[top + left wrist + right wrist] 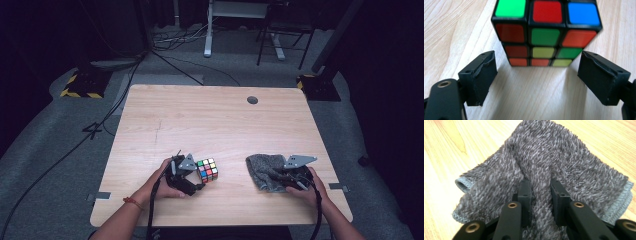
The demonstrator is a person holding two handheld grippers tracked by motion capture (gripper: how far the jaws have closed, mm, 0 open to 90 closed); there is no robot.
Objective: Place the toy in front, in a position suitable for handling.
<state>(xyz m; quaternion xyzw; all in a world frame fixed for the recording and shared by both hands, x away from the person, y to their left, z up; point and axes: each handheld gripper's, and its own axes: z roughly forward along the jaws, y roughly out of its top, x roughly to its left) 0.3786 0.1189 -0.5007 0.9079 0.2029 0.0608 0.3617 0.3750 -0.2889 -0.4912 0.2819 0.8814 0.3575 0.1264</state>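
Left claw (537, 75) open just short of cube (546, 32), right claw (540, 188) pinching grey cloth (549, 157)

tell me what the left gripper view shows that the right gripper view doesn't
Left gripper view: a scrambled puzzle cube standing on the wood, just ahead of the left gripper, whose jaws stand apart without touching it. Right gripper view: a grey fuzzy cloth with a pale blue hem, a fold of it pinched by the right gripper. Both: the light wooden table and a pair of black jaws.

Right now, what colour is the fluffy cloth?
The cloth is speckled grey with a pale blue-grey stitched edge, best seen in the right gripper view.
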